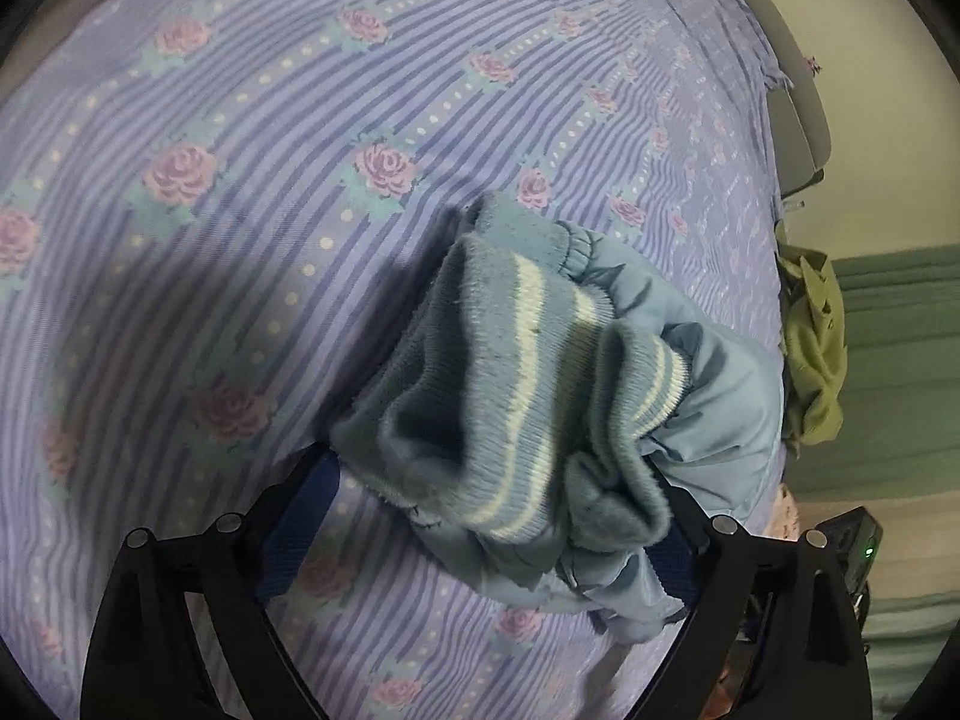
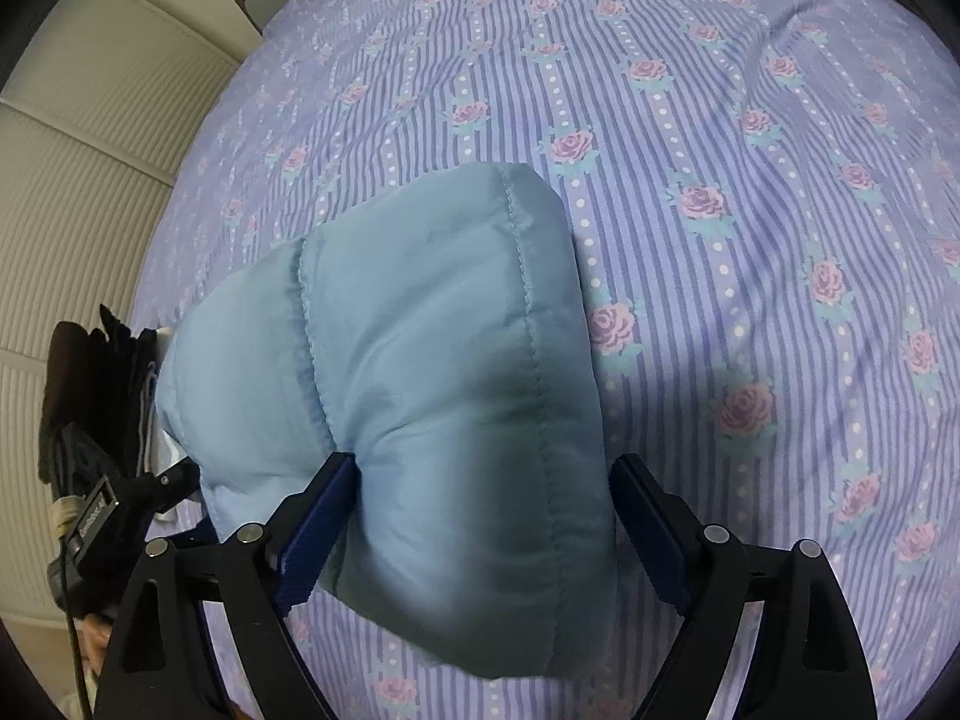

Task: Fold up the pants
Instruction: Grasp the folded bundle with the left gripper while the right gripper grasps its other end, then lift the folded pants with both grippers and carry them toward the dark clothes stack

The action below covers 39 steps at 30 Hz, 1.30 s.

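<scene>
The pants are light blue, padded, with a ribbed waistband striped in white. In the left wrist view the bunched waistband [image 1: 528,384] lies between the blue pads of my left gripper [image 1: 498,516], whose jaws stand wide apart around it, above the bed. In the right wrist view a puffy quilted part of the pants [image 2: 444,384] fills the space between the jaws of my right gripper [image 2: 480,528], also wide apart; the left pad [image 2: 321,528] touches the fabric, the right pad [image 2: 651,534] sits just clear of it.
The bed is covered by a purple striped sheet with roses [image 1: 270,192], also in the right wrist view [image 2: 750,240]. An olive-green garment [image 1: 813,354] lies at the bed's right edge. Dark clothes [image 2: 96,384] and a white ribbed wall [image 2: 78,180] are on the left.
</scene>
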Tool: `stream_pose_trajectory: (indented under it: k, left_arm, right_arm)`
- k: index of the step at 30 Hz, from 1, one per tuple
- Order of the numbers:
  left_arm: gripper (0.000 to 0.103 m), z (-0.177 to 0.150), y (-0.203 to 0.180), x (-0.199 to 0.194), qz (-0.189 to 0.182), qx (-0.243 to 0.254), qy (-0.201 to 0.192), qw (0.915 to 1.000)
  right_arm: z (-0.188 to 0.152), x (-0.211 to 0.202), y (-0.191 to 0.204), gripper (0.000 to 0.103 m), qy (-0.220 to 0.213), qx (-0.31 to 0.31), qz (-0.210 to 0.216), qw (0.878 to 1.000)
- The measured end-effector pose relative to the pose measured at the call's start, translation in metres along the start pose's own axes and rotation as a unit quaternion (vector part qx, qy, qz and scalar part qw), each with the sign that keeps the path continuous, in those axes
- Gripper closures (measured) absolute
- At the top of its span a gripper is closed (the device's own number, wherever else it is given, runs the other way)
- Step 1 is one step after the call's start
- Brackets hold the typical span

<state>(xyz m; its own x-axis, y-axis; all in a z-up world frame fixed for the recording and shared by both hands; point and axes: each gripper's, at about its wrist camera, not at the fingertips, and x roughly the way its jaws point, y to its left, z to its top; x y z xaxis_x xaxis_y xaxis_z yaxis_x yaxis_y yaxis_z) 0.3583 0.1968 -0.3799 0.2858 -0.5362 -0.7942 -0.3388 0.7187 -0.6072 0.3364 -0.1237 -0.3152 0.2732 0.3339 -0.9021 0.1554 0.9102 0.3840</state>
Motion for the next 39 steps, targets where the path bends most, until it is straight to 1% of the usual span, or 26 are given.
stream_pose_trajectory:
  k: [6, 11, 13, 17, 18, 21, 24, 27, 29, 30, 31, 32, 34, 36, 37, 38, 39]
  left_arm:
    - [0.01, 0.006, 0.0, 0.006, -0.006, -0.011, 0.004, 0.9999]
    - [0.022, 0.006, -0.004, 0.002, -0.009, -0.007, 0.006, 0.9999]
    - [0.025, 0.006, -0.007, 0.0, -0.006, -0.004, 0.004, 1.0]
    - [0.036, 0.005, -0.02, -0.006, 0.008, 0.007, -0.002, 0.9999]
    - [0.037, 0.004, -0.023, -0.008, 0.011, 0.013, -0.005, 0.9998]
    - [0.041, 0.001, -0.04, -0.018, 0.031, 0.053, -0.017, 0.9979]
    - [0.041, -0.006, -0.059, -0.023, 0.064, 0.113, -0.038, 0.9907]
    - [0.041, -0.006, -0.066, -0.014, 0.089, 0.133, -0.043, 0.9862]
    - [0.037, -0.001, -0.063, -0.009, 0.084, 0.125, -0.039, 0.9878]
    - [0.036, 0.004, -0.055, -0.005, 0.069, 0.103, -0.033, 0.9917]
    - [0.033, 0.007, -0.049, -0.003, 0.059, 0.088, -0.028, 0.994]
    - [0.028, 0.011, -0.039, 0.0, 0.041, 0.062, -0.02, 0.9971]
    - [0.024, 0.017, -0.022, 0.008, 0.006, 0.022, -0.005, 0.9997]
    - [0.024, 0.018, -0.013, 0.013, -0.016, -0.007, 0.001, 0.9999]
    - [0.026, 0.018, -0.011, 0.014, -0.02, -0.019, 0.001, 0.9996]
    - [0.032, 0.017, -0.013, 0.012, -0.021, -0.023, 0.001, 0.9995]
    - [0.034, 0.017, -0.014, 0.01, -0.02, -0.021, 0.001, 0.9996]
  right_arm:
    - [0.003, 0.007, -0.008, 0.014, 0.013, 0.017, 0.01, 1.0]
    - [0.004, 0.007, -0.004, 0.014, 0.014, 0.02, 0.0, 1.0]
    - [0.006, 0.008, -0.001, 0.015, 0.014, 0.027, -0.001, 1.0]
    - [0.009, 0.012, 0.009, 0.017, 0.011, 0.026, -0.006, 1.0]
    - [0.009, 0.011, 0.01, 0.017, 0.011, 0.024, -0.007, 1.0]
    - [0.01, 0.01, 0.013, 0.019, 0.009, 0.02, -0.008, 1.0]
    - [0.01, 0.008, 0.014, 0.019, 0.004, 0.01, -0.014, 1.0]
    - [0.012, 0.009, 0.011, 0.019, 0.004, 0.009, -0.014, 1.0]
    - [0.013, 0.01, 0.01, 0.019, 0.004, 0.009, -0.011, 1.0]
    - [0.013, 0.011, 0.009, 0.019, 0.005, 0.009, -0.009, 1.0]
    - [0.014, 0.013, 0.009, 0.019, 0.006, 0.013, -0.005, 1.0]
    - [0.014, 0.014, 0.008, 0.019, 0.007, 0.018, 0.0, 1.0]
    - [0.014, 0.017, 0.005, 0.019, 0.008, 0.027, 0.008, 1.0]
    - [0.015, 0.021, 0.006, 0.019, 0.009, 0.038, 0.012, 0.999]
    - [0.015, 0.023, 0.006, 0.019, 0.009, 0.045, 0.014, 0.999]
    - [0.016, 0.025, 0.007, 0.021, 0.01, 0.05, 0.016, 0.999]
    - [0.016, 0.025, 0.009, 0.03, 0.011, 0.055, 0.025, 0.998]
